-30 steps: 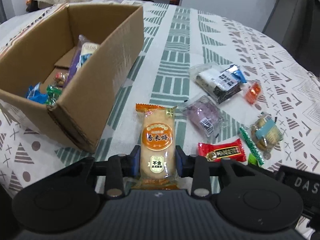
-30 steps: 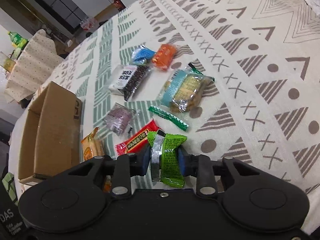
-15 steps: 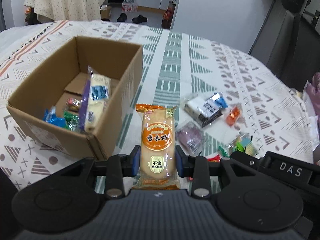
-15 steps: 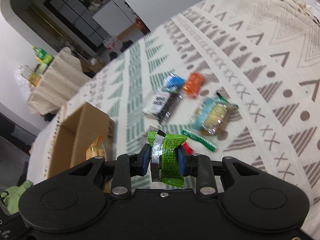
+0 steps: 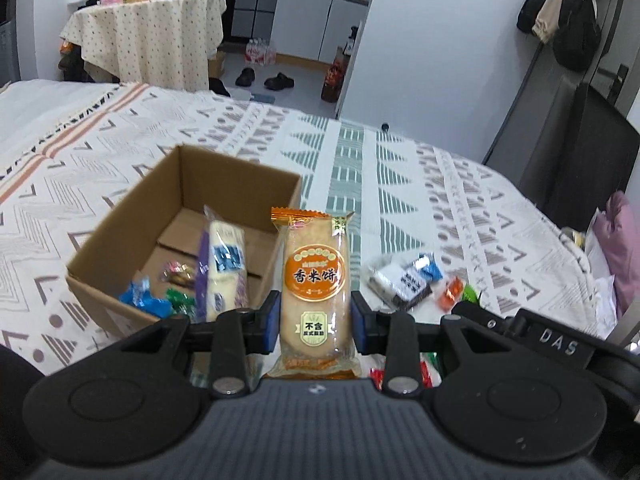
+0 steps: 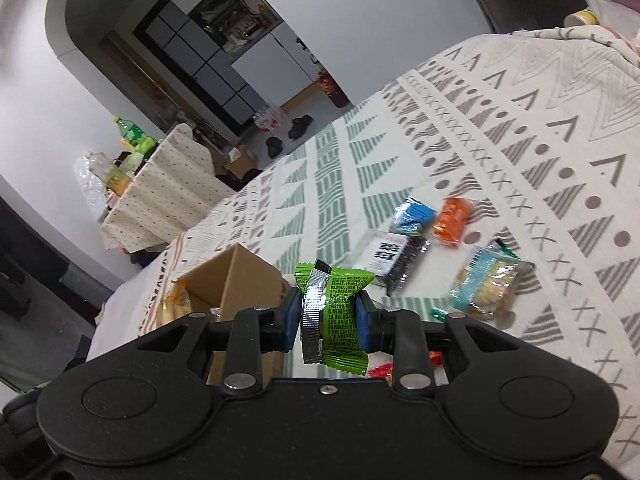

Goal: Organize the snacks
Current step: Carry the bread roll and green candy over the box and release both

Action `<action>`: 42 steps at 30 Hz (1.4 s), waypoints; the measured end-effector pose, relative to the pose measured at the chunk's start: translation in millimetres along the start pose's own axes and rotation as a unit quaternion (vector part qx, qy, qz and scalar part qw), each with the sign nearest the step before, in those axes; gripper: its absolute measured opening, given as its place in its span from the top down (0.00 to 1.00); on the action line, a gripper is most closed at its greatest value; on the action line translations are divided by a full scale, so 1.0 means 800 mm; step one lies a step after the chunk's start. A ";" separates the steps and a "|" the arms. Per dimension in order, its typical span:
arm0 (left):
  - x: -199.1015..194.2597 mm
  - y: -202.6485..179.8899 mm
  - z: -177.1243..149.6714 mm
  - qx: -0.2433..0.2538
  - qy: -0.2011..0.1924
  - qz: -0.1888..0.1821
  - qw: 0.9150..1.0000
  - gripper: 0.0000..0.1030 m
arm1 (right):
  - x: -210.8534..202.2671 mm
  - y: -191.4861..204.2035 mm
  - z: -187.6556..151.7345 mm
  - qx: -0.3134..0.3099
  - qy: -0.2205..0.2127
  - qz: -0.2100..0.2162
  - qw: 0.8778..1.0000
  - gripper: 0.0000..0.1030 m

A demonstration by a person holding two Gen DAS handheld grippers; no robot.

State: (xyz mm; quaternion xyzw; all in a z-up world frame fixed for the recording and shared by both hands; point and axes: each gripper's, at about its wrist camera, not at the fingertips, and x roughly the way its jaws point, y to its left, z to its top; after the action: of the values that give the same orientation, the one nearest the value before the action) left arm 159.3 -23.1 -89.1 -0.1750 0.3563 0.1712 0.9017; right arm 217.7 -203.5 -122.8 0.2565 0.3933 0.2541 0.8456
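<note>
My left gripper (image 5: 315,322) is shut on an orange rice-cracker packet (image 5: 314,276), held upright above the table just right of the open cardboard box (image 5: 120,236). Inside the box lie a tall white-and-purple packet (image 5: 224,264) and several small candies (image 5: 144,300). My right gripper (image 6: 328,318) is shut on a green snack packet (image 6: 340,312) with a silver seam, raised over the table. From the right wrist view the box (image 6: 236,280) stands to the left, with the held rice-cracker packet (image 6: 174,304) showing beside it.
On the patterned tablecloth (image 6: 520,140) lie a black-and-white packet (image 6: 396,256), a blue candy (image 6: 414,216), an orange candy (image 6: 454,220), a clear biscuit pack (image 6: 492,284) and red wrappers (image 6: 380,370). A second draped table (image 5: 148,36) and dark chairs (image 5: 580,160) stand beyond.
Both grippers have risen with their packets still held. The views now tilt up, showing the box from higher and more of the room behind.
</note>
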 end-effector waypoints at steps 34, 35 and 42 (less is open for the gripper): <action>0.047 0.139 0.085 -0.052 0.009 0.012 0.999 0.67 | 0.106 0.112 0.006 -0.024 0.028 0.086 0.996 0.73; 0.051 0.141 0.086 -0.051 0.010 0.015 0.999 0.67 | 0.110 0.115 0.006 -0.023 0.029 0.088 0.995 0.73; 0.069 0.160 0.103 -0.060 0.015 0.014 0.998 0.63 | 0.135 0.135 0.013 -0.039 0.045 0.089 0.994 0.73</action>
State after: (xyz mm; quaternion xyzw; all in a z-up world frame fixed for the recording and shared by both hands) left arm 189.6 135.5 -96.5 -0.2264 0.3609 0.2028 0.8817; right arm 262.4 -57.6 -106.2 0.2457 0.3968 0.3548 0.8101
